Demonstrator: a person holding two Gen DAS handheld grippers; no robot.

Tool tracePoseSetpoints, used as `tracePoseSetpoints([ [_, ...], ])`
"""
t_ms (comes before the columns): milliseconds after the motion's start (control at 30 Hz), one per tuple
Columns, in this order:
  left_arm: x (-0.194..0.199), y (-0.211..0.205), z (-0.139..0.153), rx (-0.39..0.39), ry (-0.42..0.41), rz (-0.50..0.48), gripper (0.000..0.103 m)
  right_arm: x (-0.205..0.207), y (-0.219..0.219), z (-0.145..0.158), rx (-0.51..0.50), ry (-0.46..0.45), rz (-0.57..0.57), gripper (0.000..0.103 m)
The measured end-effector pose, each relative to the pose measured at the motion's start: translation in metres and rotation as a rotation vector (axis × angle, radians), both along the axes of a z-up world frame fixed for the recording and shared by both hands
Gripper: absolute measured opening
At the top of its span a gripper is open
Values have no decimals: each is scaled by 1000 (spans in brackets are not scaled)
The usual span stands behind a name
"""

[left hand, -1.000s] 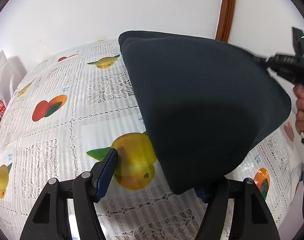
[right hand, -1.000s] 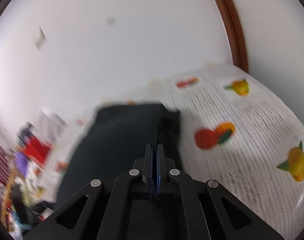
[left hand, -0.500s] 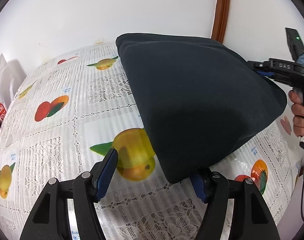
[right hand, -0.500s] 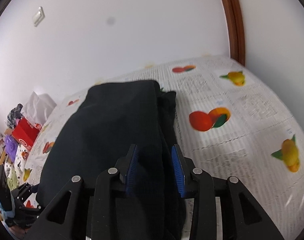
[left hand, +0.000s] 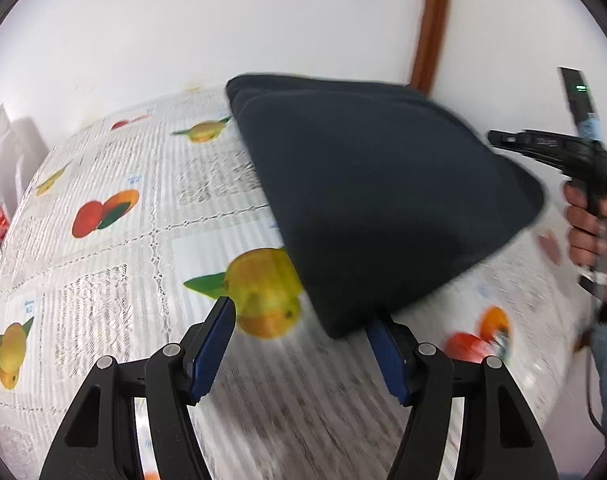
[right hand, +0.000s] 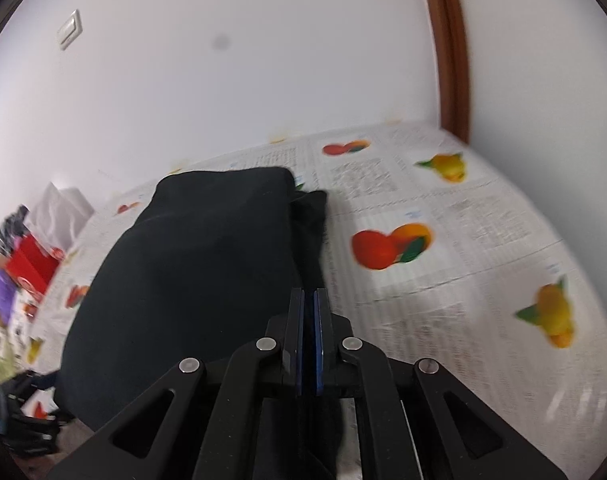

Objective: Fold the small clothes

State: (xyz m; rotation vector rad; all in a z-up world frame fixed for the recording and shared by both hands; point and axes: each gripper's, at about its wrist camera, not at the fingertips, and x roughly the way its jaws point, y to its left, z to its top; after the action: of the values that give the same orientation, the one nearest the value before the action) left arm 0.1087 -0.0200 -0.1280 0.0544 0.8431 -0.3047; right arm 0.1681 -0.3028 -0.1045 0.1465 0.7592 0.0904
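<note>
A dark navy folded garment [left hand: 375, 200] lies on the fruit-print tablecloth [left hand: 115, 264]. In the left wrist view my left gripper [left hand: 303, 344] is open, its blue pads either side of the garment's near corner, which hangs over the right pad. My right gripper shows at the far right [left hand: 499, 142], at the garment's far edge. In the right wrist view the garment [right hand: 199, 264] fills the left centre and my right gripper [right hand: 308, 320] is shut, with dark cloth running down between its pads.
A white wall and a brown door frame [left hand: 433, 28] stand behind the table. A white bag [right hand: 57, 208], a red box [right hand: 27, 264] and other clutter sit at the table's far left end. The person's hand [left hand: 591, 220] holds the right gripper.
The right gripper went from open to shut on the garment's edge. The left gripper stayed open and drew back slightly, so the garment's corner sits farther from its base.
</note>
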Motion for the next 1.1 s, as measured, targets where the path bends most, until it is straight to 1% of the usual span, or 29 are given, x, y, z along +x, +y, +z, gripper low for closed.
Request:
tracePoseSetpoints([
  [100,-18,0,18,-5,-57,-42,63,-10,-4,11,-43,-16,14,5],
  [167,-18,-1,31,-2,-87,-47,63,-10,-4,20,-76,-14,27,10],
  [200,-12,-1,36,-6,-96,-41,63,-8,-3,23,-87,-12,30,17],
  [233,-7,-1,38,-8,-99,-33,63,-4,-1,27,-98,-13,32,27],
  [267,3,0,40,-2,-98,-10,63,2,1,30,-102,-8,36,33],
  [300,12,1,39,0,-90,11,63,9,5,31,-104,1,43,42],
  [333,21,1,37,-7,-77,22,63,17,9,33,-109,11,52,42],
  [400,36,-2,24,-2,-19,21,63,32,15,33,-116,23,61,42],
  [467,43,-10,4,37,30,-4,64,49,21,33,-112,38,62,42],
  [533,45,-15,-5,61,40,-26,66,69,24,30,-93,56,67,42],
  [600,44,-11,4,31,34,-37,66,88,28,25,-73,78,80,42],
  [633,44,-7,12,12,13,-41,66,97,30,23,-68,84,86,42],
  [733,49,0,27,27,-42,-20,65,125,38,14,-58,109,102,42],
  [800,60,5,31,23,-45,-13,65,144,39,6,-34,138,95,42],
  [833,65,7,30,21,-41,-8,65,155,38,0,-5,159,87,42],
  [867,71,8,28,23,-35,1,65,164,36,-5,20,178,77,41],
  [900,76,10,26,23,-29,8,65,174,33,-10,52,198,66,34],
  [933,82,12,23,20,-23,15,65,182,30,-16,91,212,71,5],
  [967,87,14,22,10,-16,24,65,186,28,-18,117,219,92,3],
  [1000,90,16,21,-5,-9,31,65,187,24,-16,137,198,105,3],
  [1033,92,18,21,-17,-6,33,65,183,15,-11,176,146,112,3],
  [1067,92,19,21,-27,-4,33,65,181,10,-9,196,121,115,3],
  [1100,93,20,20,-29,-3,33,65,182,6,-12,205,127,110,3],
])
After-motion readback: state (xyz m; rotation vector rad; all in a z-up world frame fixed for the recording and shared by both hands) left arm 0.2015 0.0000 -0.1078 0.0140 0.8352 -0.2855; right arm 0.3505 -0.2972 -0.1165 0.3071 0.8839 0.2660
